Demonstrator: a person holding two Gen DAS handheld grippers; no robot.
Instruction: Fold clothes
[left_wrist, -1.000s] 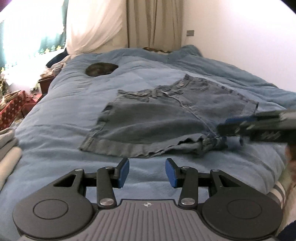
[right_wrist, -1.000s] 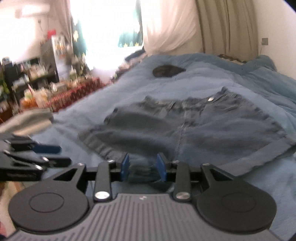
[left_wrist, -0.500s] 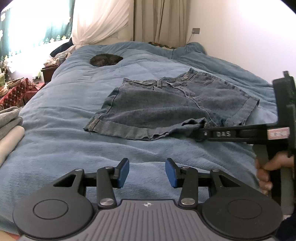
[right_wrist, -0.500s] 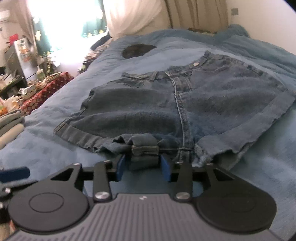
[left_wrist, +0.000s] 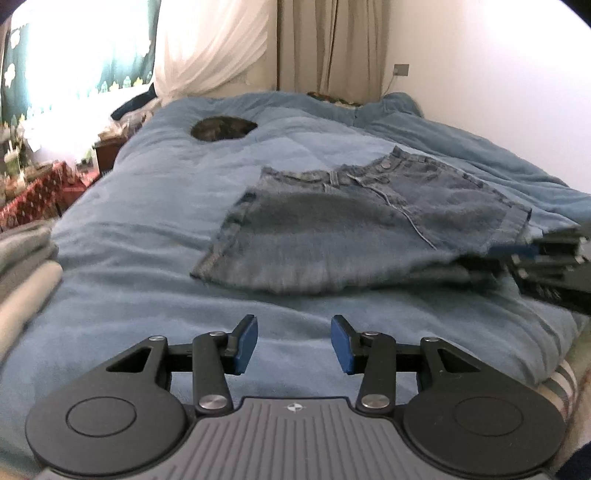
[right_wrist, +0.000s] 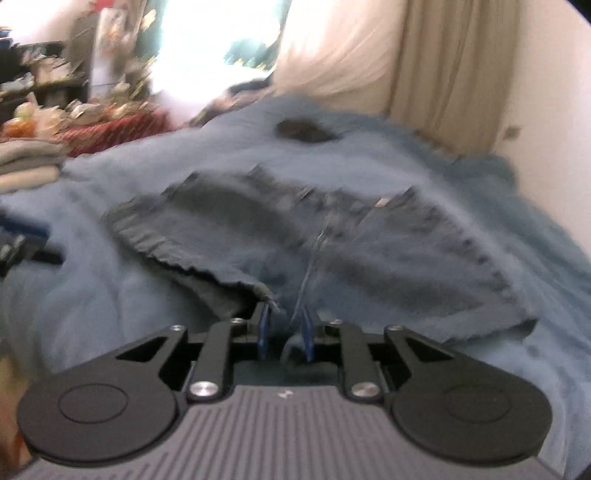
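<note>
**Right gripper pinches the shorts' crotch seam; left gripper hangs spread over the bed**

Nearest in the left wrist view, the left gripper (left_wrist: 293, 341) hovers over bare blue blanket (left_wrist: 155, 229) with its blue-padded fingers (left_wrist: 246, 343) spread wide and nothing between them. It sits just short of the near hem of the denim shorts (left_wrist: 332, 229), not touching them.

In the right wrist view, the right gripper (right_wrist: 285, 334) has its fingers drawn close together on a bunched fold of denim at the crotch, where the centre seam of the shorts (right_wrist: 258, 236) meets the near edge. The cloth there is lifted and puckered, and the left leg's hem curls up toward the fingers. This view is heavily blurred, so finer detail of the grip cannot be made out. In the left wrist view the same gripper (left_wrist: 546, 262) shows as a dark blurred shape at the right edge, at the near right corner of the shorts.

The shorts lie mostly flat on the blanket in the middle of the bed, waistband and button on the far side, leg openings on the near side.

At the left edge, folded grey and cream clothes (left_wrist: 22, 273) are stacked. Farther back, a dark round shape (left_wrist: 223, 128) rests on the blanket; what it is cannot be told. Beyond hang pale curtains (left_wrist: 325, 44) and a bright window (left_wrist: 77, 51).
</note>
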